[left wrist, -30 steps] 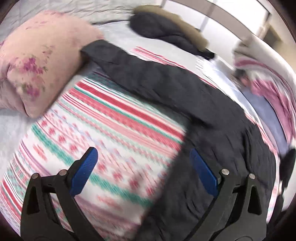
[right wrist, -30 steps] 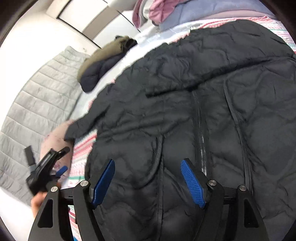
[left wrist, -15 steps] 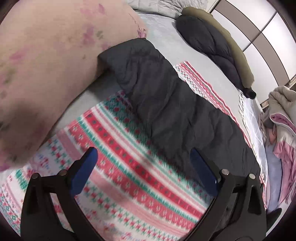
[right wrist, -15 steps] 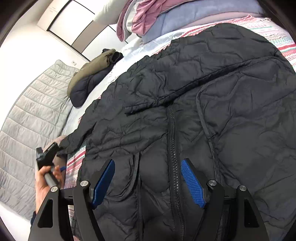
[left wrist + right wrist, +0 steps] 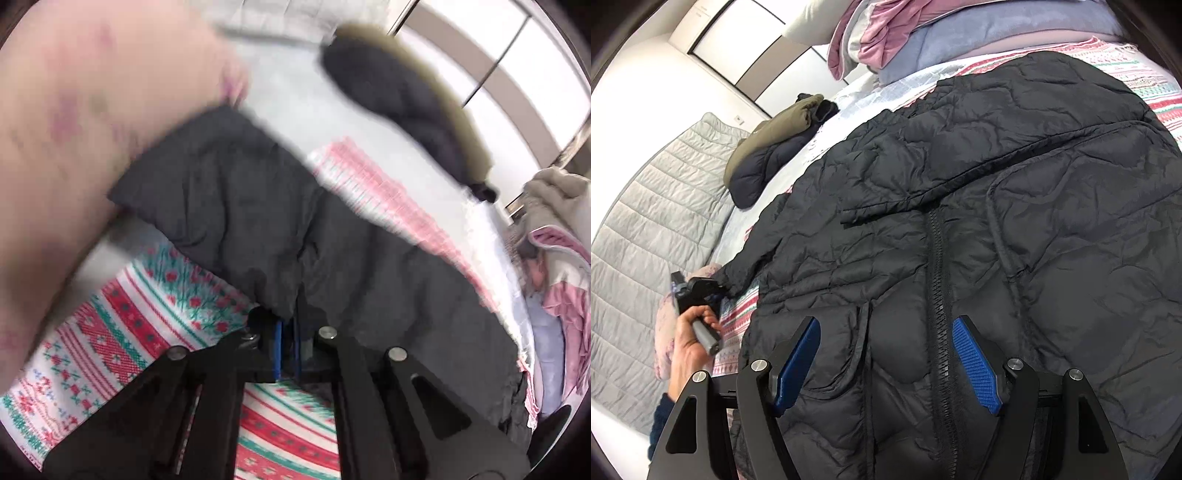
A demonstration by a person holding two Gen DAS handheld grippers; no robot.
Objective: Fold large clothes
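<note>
A black quilted jacket (image 5: pixel 997 229) lies spread front-up on a striped patterned blanket (image 5: pixel 122 332), zipper (image 5: pixel 936 280) closed. Its sleeve (image 5: pixel 236 206) stretches out toward a pink floral pillow (image 5: pixel 66 122). My left gripper (image 5: pixel 287 325) is shut on the lower edge of that sleeve; it also shows far left in the right wrist view (image 5: pixel 701 290), held by a hand at the sleeve's cuff. My right gripper (image 5: pixel 886 362) is open and hovers low over the jacket's lower front, with its blue pads (image 5: pixel 975 363) on either side of the zipper.
A folded navy and olive coat (image 5: pixel 775 147) lies on the white sheet further up the bed. A pile of pink, blue and cream bedding (image 5: pixel 923 40) sits beyond the jacket. A grey quilted headboard (image 5: pixel 646 221) runs along the left.
My left gripper has moved onto the sleeve edge and closed on it. My right gripper has stayed open and drifted slightly over the jacket's front.
</note>
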